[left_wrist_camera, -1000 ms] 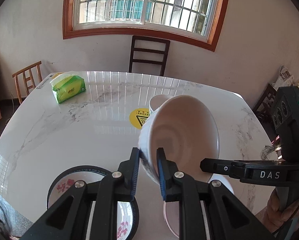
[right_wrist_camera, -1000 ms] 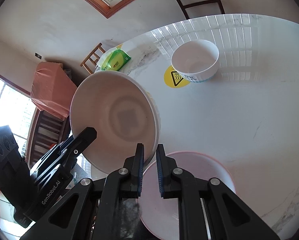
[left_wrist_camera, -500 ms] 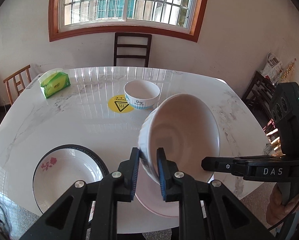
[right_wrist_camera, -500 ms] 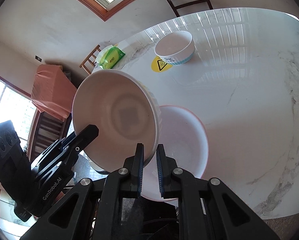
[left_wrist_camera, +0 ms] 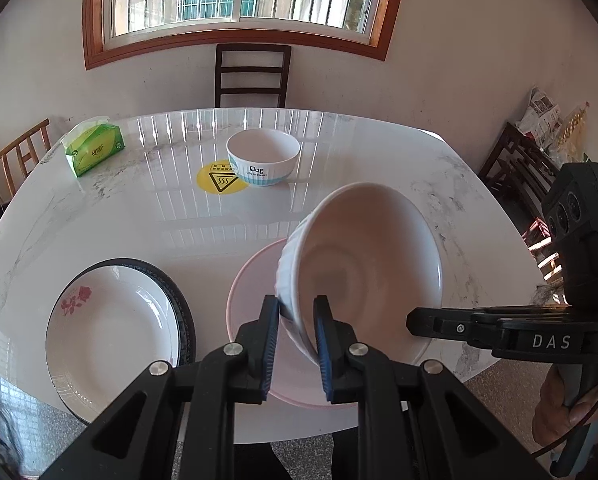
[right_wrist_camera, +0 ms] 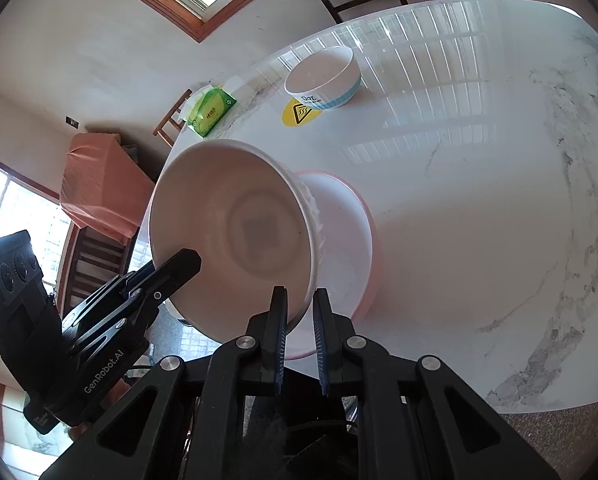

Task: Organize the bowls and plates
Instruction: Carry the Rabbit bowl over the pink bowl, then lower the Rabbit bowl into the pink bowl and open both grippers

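- My left hand-held gripper [left_wrist_camera: 295, 330] pinches the big white bowl [left_wrist_camera: 363, 264] by its rim, tilted, mouth facing right.
- My right hand-held gripper [right_wrist_camera: 300, 330] grips the opposite rim, over the pink plate [left_wrist_camera: 251, 288].

Both grippers are pinching the big white bowl [right_wrist_camera: 235, 240] by its rim, right gripper [right_wrist_camera: 299, 320] near, left gripper [right_wrist_camera: 179, 264] opposite, tilted over the pink plate [right_wrist_camera: 347, 240] on the marble table [right_wrist_camera: 479, 200].

White bowl [left_wrist_camera: 363, 264] tilted, seemingly above pink plate [left_wrist_camera: 251, 300]
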